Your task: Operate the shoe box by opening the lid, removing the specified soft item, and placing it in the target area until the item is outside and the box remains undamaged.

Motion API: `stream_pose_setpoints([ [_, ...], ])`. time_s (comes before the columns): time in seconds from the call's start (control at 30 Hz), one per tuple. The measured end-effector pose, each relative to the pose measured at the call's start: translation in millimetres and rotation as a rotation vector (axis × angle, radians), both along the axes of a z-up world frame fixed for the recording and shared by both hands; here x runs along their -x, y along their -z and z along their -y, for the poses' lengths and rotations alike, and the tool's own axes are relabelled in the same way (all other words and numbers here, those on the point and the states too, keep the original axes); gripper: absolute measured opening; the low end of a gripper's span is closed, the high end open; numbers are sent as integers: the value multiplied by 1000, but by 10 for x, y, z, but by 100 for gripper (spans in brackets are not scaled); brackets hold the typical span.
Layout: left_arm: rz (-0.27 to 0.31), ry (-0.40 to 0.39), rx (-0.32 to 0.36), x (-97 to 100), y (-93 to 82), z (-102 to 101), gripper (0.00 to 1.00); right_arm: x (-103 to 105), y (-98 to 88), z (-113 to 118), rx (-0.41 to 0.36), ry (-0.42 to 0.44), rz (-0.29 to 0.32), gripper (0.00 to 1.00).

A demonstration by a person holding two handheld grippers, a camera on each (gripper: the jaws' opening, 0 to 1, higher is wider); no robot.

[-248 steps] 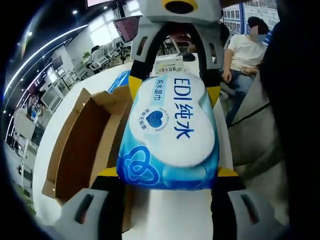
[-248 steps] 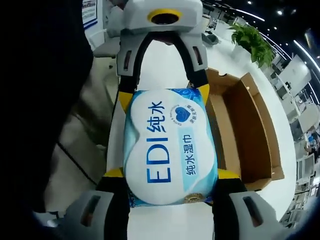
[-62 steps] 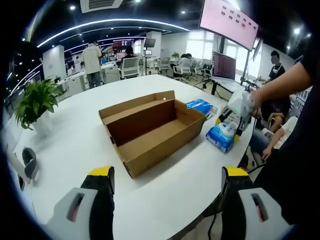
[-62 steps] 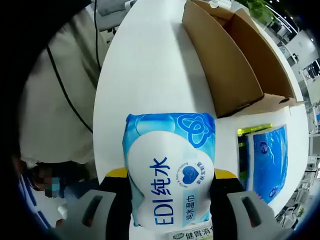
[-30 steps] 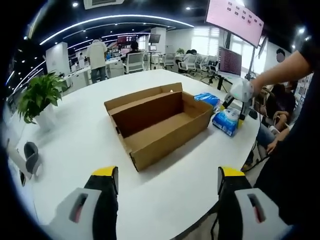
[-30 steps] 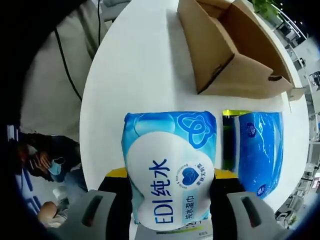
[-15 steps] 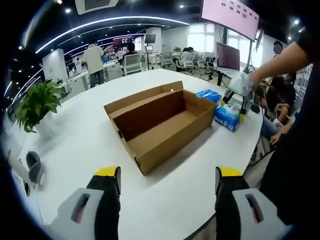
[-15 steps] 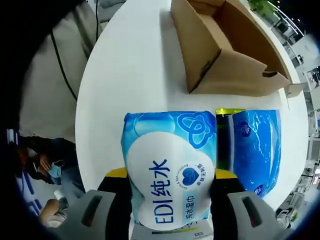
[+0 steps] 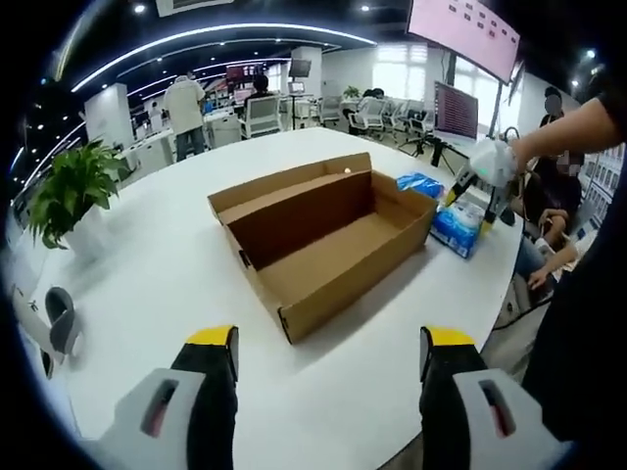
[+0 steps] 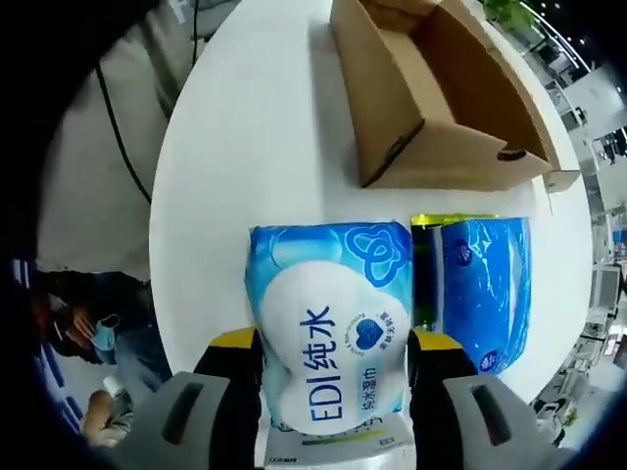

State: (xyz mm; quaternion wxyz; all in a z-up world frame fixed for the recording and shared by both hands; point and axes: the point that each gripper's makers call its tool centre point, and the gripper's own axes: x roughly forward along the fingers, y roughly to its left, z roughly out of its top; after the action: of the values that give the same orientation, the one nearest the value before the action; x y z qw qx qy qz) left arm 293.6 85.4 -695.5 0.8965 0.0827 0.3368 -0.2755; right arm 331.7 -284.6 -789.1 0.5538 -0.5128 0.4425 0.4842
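Right tongs (image 10: 333, 357) grip the wipes pack (image 10: 331, 318), apparently on the bench (image 10: 245, 147). Left tongs (image 9: 328, 352) spread, empty. Shoe box (image 9: 323, 235) open.

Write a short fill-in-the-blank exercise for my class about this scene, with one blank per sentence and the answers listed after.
1. The right hand-held gripper is shut on a pack of wet ____.
2. The cardboard shoe box on the white table is open and ____ inside.
3. The left hand-held gripper holds nothing; its jaws are ____.
4. Beside the held pack lies a second blue pack, resting on the ____.

Answers: wipes; empty; open; table
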Motion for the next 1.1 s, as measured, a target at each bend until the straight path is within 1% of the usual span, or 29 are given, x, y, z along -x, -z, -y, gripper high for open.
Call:
stream_pose_setpoints([
  [0.1, -1, -6, 11, -36, -2, 9, 75, 9, -72, 4, -11, 34, 14, 58],
  [0.13, -5, -6, 18, -44, 1, 16, 75, 2, -108, -11, -28, 60, 34, 57],
  [0.23, -10, -19, 42, -80, -5, 29, 74, 37, -176, -65, -70, 108, 47, 57],
  [0.27, -10, -23, 47, -92, -11, 32, 73, 47, -217, -70, -81, 134, 56, 56],
  [0.3, -11, -26, 50, -105, -12, 33, 73, 47, -246, -74, -92, 167, 63, 52],
  [0.33, -17, -34, 49, -125, -7, 28, 71, 39, -298, -110, -125, 199, 75, 49],
  [0.37, -16, -37, 44, -138, -8, 23, 70, 48, -321, -126, -143, 214, 72, 49],
  [0.4, 4, -30, 18, -166, -23, 12, 69, 44, -354, -136, -156, 229, 81, 49],
  [0.43, 29, -4, -16, -191, -37, 4, 69, 46, -409, -146, -165, 231, 92, 49],
  [0.5, 48, 59, -66, -192, -43, 41, 69, 46, -483, -153, -182, 257, 108, 49],
  [0.57, 57, 80, -68, -208, -54, 72, 68, 32, -550, -156, -199, 283, 126, 49],
  [0.6, 46, 87, -57, -209, -52, 85, 65, 29, -575, -158, -205, 292, 132, 49],
  [0.63, 24, 103, -40, -203, -41, 112, 61, 26, -598, -161, -211, 302, 138, 48],
  [0.67, 20, 108, -33, -212, -43, 122, 57, 14, -631, -163, -218, 313, 149, 48],
  [0.7, 24, 114, -32, -217, -45, 132, 56, 5, -650, -158, -218, 320, 156, 48],
  [0.73, 30, 127, -39, -221, -48, 142, 55, -11, -679, -148, -215, 319, 167, 47],
  [0.77, 45, 153, -59, -239, -49, 159, 55, -36, -708, -146, -215, 315, 184, 45],
  [0.83, 69, 197, -97, -268, -40, 173, 55, -106, -788, -150, -233, 341, 217, 44],
  [0.87, 79, 223, -115, -282, -29, 186, 55, -146, -844, -192, -280, 398, 223, 44],
  [0.9, 81, 242, -125, -289, -15, 195, 53, -173, -891, -232, -314, 431, 226, 44],
  [0.97, 48, 269, -129, -291, 52, 202, 46, -222, -975, -280, -369, 501, 227, 45],
  [1.0, 42, 277, -130, -307, 69, 203, 44, -256, -1033, -315, -407, 541, 226, 45],
  [1.1, 62, 307, -153, -338, 82, 221, 42, -346, -1143, -341, -466, 617, 243, 45],
])
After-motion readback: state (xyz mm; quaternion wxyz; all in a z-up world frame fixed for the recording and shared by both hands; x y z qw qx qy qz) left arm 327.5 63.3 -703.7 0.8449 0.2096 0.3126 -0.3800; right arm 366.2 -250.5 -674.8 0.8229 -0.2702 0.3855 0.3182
